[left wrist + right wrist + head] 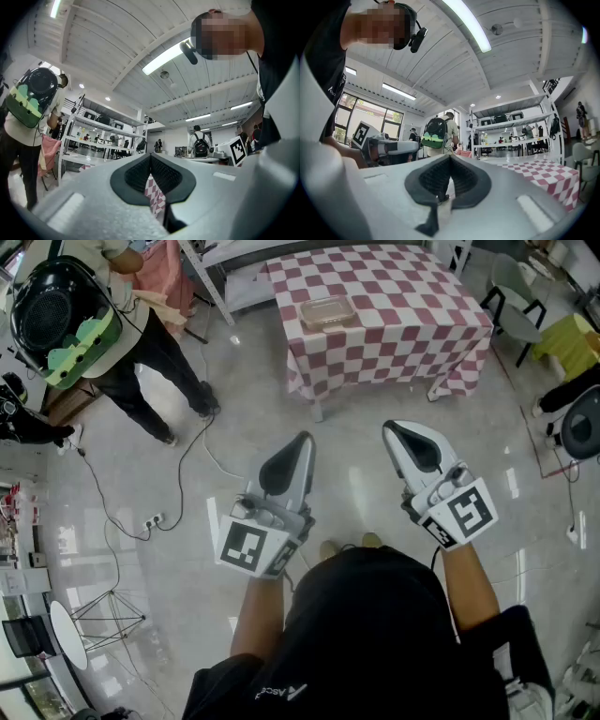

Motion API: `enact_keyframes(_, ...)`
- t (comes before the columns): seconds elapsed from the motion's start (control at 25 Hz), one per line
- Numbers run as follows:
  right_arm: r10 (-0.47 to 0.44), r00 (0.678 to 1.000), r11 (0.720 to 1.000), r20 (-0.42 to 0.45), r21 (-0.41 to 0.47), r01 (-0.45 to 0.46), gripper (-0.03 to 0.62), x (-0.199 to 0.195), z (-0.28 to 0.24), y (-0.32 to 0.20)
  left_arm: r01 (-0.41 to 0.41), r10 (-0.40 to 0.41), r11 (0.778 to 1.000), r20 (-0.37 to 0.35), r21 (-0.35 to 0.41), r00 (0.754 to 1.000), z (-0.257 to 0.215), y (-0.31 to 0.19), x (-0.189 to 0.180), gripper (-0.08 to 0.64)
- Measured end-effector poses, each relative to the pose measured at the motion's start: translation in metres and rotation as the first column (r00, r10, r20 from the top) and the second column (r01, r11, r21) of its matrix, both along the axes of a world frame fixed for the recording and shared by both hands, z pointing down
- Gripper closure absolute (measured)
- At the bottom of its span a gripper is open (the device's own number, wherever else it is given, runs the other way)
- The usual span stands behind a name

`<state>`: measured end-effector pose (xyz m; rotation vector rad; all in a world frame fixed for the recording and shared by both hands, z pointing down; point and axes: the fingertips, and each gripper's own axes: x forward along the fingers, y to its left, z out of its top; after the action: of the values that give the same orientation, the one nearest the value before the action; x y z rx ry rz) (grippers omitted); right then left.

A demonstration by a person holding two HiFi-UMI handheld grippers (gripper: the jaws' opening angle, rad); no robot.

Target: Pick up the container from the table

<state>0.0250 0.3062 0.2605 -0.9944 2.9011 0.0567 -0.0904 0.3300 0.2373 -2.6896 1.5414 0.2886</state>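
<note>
Head view: the clear rectangular plastic container (327,311) sits on the red-and-white checked table (412,324), well apart, at 12 o'clock from the left gripper (301,439) and 11 o'clock from the right gripper (394,427).
Left gripper view: jaws together, empty.
Right gripper view: likewise.

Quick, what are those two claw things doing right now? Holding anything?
Left gripper: closed, holding nothing.
Right gripper: closed, holding nothing.

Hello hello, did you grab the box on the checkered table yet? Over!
Left gripper and right gripper shut, empty. Container on checkered table, untouched, well ahead. Person with backpack stands left of the path; cable on floor.
</note>
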Motion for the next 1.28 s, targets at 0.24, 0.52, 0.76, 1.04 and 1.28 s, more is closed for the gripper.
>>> enact_keyframes(0.24, 0.002, 1.0, 1.0, 0.02, -0.012, -0.002, 0.589, -0.014, 0.0, 0.002, -0.021, 0.021, 1.0, 0.003, 0.002, 1.0, 0.005, 0.002, -0.008, 0.549)
enact_keyframes(0.52, 0.036, 0.999, 0.999, 0.009, -0.016, -0.036, 0.589, -0.038, 0.008, -0.003, -0.059, 0.059, 0.998, 0.008, 0.009, 0.998, 0.015, -0.003, -0.034, 0.549)
enact_keyframes(0.76, 0.073, 0.997, 0.997, -0.005, -0.024, -0.073, 0.589, -0.05, 0.015, -0.017, -0.094, 0.094, 0.995, 0.002, 0.017, 0.996, 0.021, -0.022, -0.052, 0.549)
enact_keyframes(1.04, 0.076, 0.997, 0.997, -0.007, -0.007, -0.076, 0.589, -0.053, 0.024, -0.069, -0.121, 0.12, 0.992, 0.021, 0.035, 0.993, 0.026, -0.075, -0.049, 0.549)
enact_keyframes(1.28, 0.054, 0.998, 0.998, -0.028, 0.019, -0.054, 0.589, -0.047, 0.029, -0.166, -0.099, 0.098, 0.995, 0.049, 0.022, 0.994, 0.034, -0.167, -0.046, 0.548)
